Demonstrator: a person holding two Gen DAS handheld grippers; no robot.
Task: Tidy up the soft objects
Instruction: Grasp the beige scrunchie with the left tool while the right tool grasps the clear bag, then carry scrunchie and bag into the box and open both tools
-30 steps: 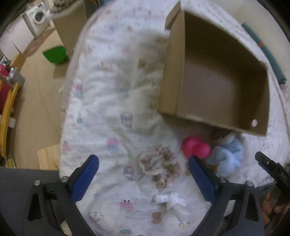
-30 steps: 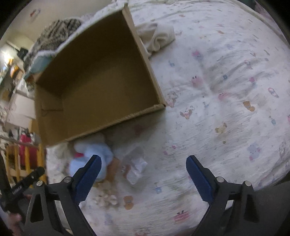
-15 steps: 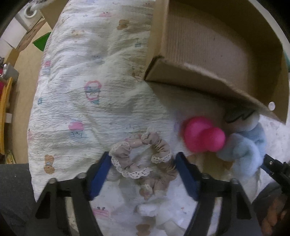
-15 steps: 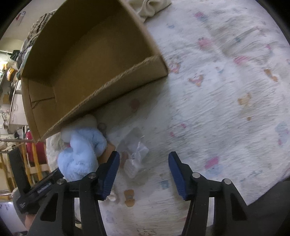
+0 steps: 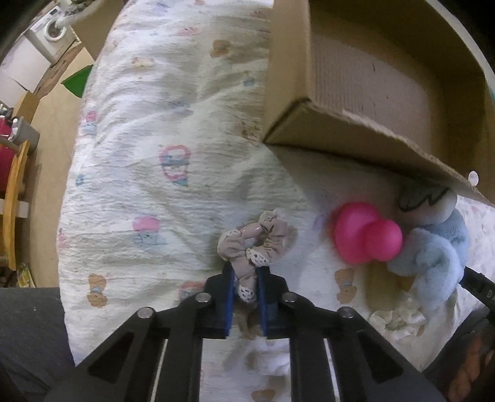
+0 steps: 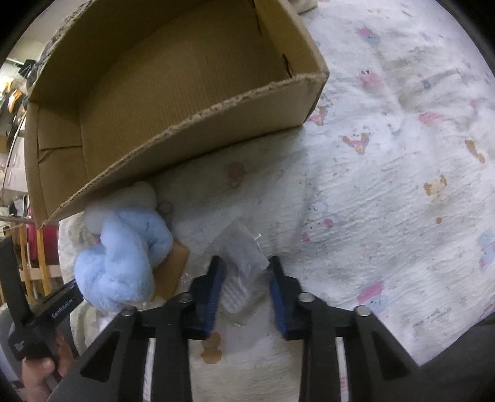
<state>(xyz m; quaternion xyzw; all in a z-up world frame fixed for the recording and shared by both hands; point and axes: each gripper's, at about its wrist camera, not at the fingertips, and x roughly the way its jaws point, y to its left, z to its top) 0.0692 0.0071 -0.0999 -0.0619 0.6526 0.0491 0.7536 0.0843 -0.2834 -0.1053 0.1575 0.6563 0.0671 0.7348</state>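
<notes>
My left gripper (image 5: 244, 278) is shut on a beige lace-trimmed scrunchie (image 5: 256, 241) lying on the patterned bed cover (image 5: 148, 173). A pink ball-shaped toy (image 5: 365, 236) and a light blue plush toy (image 5: 433, 250) lie to its right, under the edge of an open cardboard box (image 5: 371, 92). In the right wrist view my right gripper (image 6: 246, 272) straddles a clear plastic packet (image 6: 244, 256), its jaws partly closed on either side of it. The blue plush (image 6: 123, 259) lies to its left, below the box (image 6: 173, 92).
A brown flat piece (image 6: 173, 266) lies under the plush. White crumpled bits (image 5: 393, 318) lie near the bed's front edge. The floor, a washing machine (image 5: 52, 27) and a green object (image 5: 77, 80) lie beyond the bed's left side.
Both grippers dropped toward the bed and narrowed. The left closed on the scrunchie. The right closed in around the clear packet.
</notes>
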